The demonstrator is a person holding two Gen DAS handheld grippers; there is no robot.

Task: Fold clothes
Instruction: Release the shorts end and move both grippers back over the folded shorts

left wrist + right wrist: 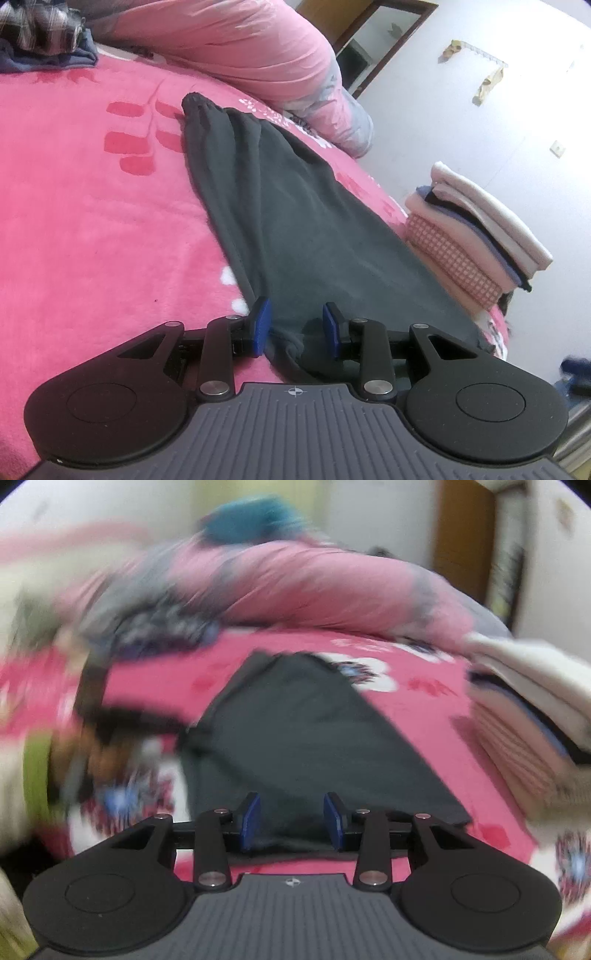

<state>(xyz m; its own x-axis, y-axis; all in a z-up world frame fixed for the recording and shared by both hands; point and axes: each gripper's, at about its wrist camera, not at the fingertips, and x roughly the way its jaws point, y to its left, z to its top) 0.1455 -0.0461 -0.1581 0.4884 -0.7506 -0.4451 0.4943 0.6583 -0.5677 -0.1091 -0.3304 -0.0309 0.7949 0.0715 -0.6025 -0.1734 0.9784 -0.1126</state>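
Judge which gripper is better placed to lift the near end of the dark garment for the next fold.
Left, probably. The left gripper already straddles the bunched near edge of the dark garment. The right gripper is open above it, its view motion-blurred.

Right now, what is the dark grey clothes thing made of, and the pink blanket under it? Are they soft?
The dark grey garment looks like soft knit, maybe fleece or jersey: matte, no shine, with gathered folds at its far end. The pink blanket looks like plush fleece: a fuzzy, velvety nap with darker pressed-in leaf shapes. Both seem soft, though the exact fibre cannot be told by looking.
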